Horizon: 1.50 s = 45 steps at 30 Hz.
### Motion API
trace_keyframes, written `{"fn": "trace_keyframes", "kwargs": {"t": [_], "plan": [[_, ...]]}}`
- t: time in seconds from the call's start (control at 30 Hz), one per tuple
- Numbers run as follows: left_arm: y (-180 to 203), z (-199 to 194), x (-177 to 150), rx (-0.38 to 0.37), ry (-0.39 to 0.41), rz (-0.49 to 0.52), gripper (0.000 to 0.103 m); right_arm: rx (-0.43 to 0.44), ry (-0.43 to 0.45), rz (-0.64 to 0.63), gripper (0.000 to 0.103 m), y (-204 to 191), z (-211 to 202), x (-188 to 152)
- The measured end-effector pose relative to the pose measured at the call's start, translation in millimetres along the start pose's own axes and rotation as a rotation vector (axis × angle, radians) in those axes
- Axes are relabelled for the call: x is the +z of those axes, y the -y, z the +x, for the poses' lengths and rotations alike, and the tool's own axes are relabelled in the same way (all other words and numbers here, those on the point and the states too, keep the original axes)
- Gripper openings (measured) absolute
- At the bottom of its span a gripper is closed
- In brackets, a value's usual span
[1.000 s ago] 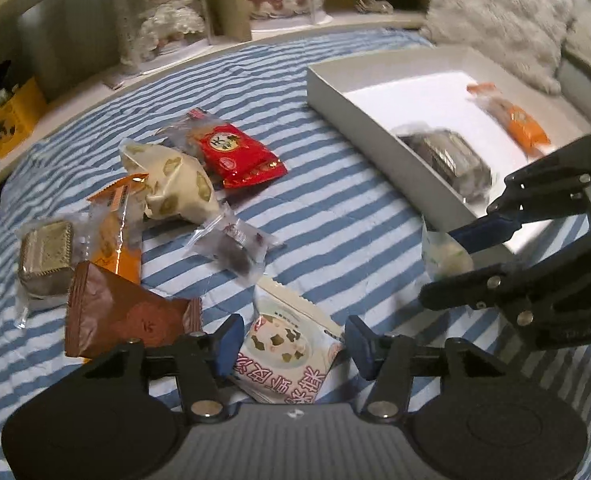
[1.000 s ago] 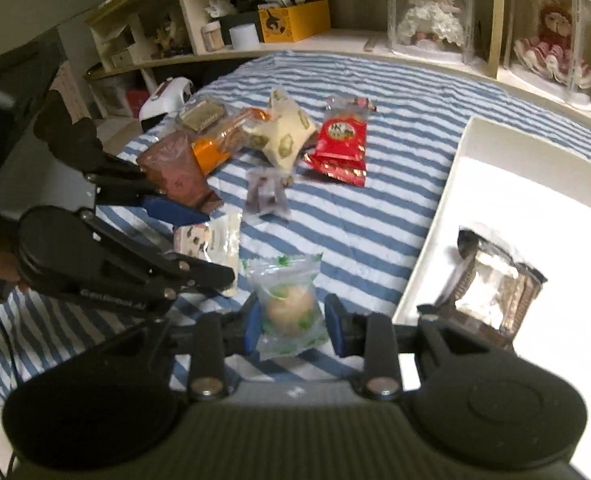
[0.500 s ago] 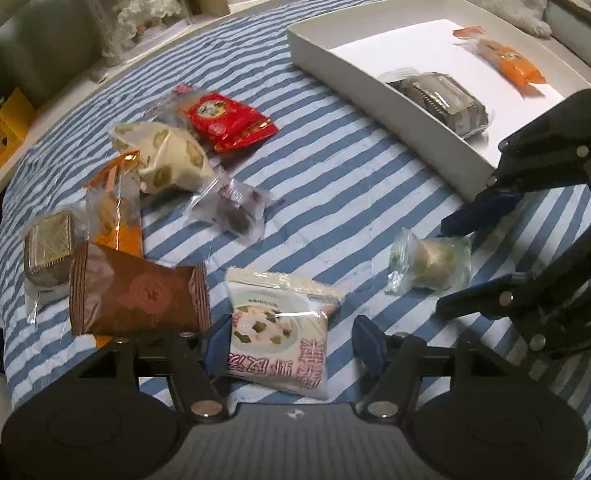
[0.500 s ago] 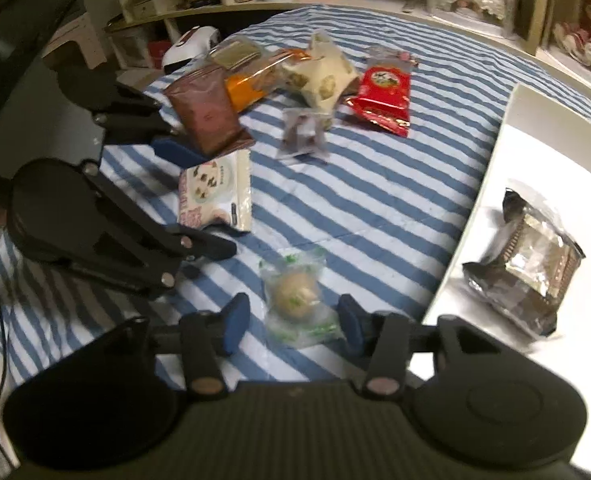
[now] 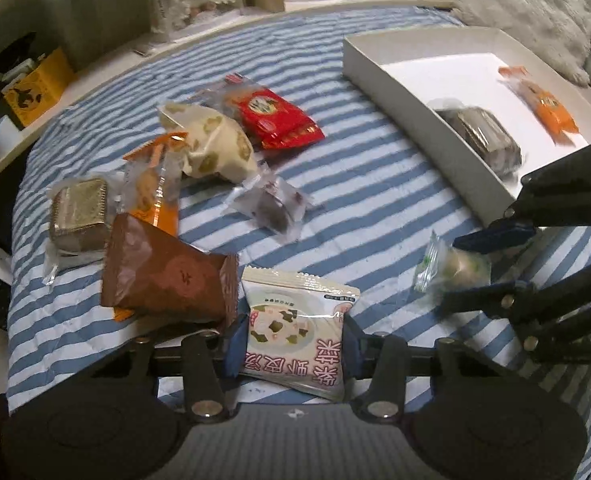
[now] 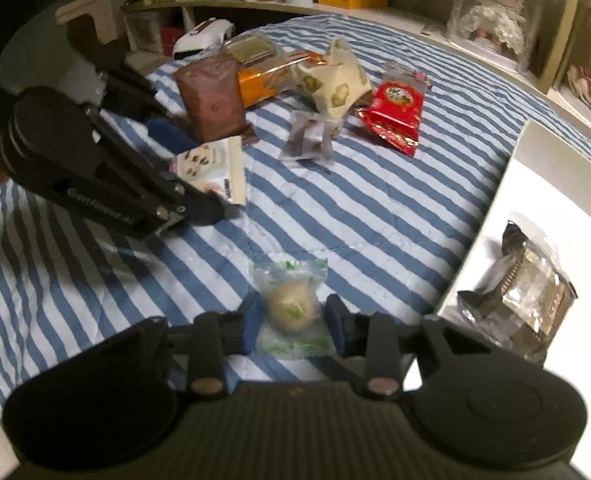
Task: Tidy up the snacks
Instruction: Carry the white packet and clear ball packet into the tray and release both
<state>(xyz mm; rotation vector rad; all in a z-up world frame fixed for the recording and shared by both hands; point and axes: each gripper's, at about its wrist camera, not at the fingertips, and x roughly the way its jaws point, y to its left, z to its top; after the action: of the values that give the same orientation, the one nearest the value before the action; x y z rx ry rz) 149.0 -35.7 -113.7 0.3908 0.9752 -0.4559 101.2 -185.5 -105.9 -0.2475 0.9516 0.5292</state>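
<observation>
My left gripper (image 5: 291,340) is closed on a white soup packet (image 5: 295,336) with pink lettering, low over the striped cloth. My right gripper (image 6: 291,322) has its jaws against the sides of a clear-wrapped round pastry with green print (image 6: 291,308), which also shows in the left wrist view (image 5: 455,268). A white box (image 5: 415,80) at the right holds a dark foil-wrapped cake (image 5: 483,136) and an orange packet (image 5: 543,104).
Loose snacks lie on the blue-striped cloth (image 5: 375,184): a brown packet (image 5: 163,276), a gold cake (image 5: 79,216), an orange packet (image 5: 151,188), a cream pouch (image 5: 215,148), a red packet (image 5: 271,116), a small clear-wrapped dark sweet (image 5: 273,204). Shelves with dolls stand behind.
My left gripper has closed in on the soup packet. My right gripper let the pastry rest on the cloth with jaws wide, then narrowed onto it again.
</observation>
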Motion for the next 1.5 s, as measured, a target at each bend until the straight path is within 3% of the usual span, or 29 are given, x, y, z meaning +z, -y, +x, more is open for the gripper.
{"fn": "trace_keyframes", "kwargs": {"t": [0.43, 0.7, 1.13, 1.5], "plan": [[3, -66, 19, 0.051, 0.217, -0.166, 0.049, -0.044, 0.199, 0.114, 0.04, 30, -69, 16], [32, -91, 36, 0.009, 0.289, -0.198, 0.049, -0.124, 0.271, 0.187, 0.041, 58, -117, 15], [101, -95, 81, -0.073, 0.327, -0.113, 0.049, -0.208, 0.288, 0.304, 0.041, 111, -170, -26], [170, -60, 116, -0.183, 0.271, -0.079, 0.049, -0.263, 0.267, 0.436, 0.041, 172, -194, -93]]}}
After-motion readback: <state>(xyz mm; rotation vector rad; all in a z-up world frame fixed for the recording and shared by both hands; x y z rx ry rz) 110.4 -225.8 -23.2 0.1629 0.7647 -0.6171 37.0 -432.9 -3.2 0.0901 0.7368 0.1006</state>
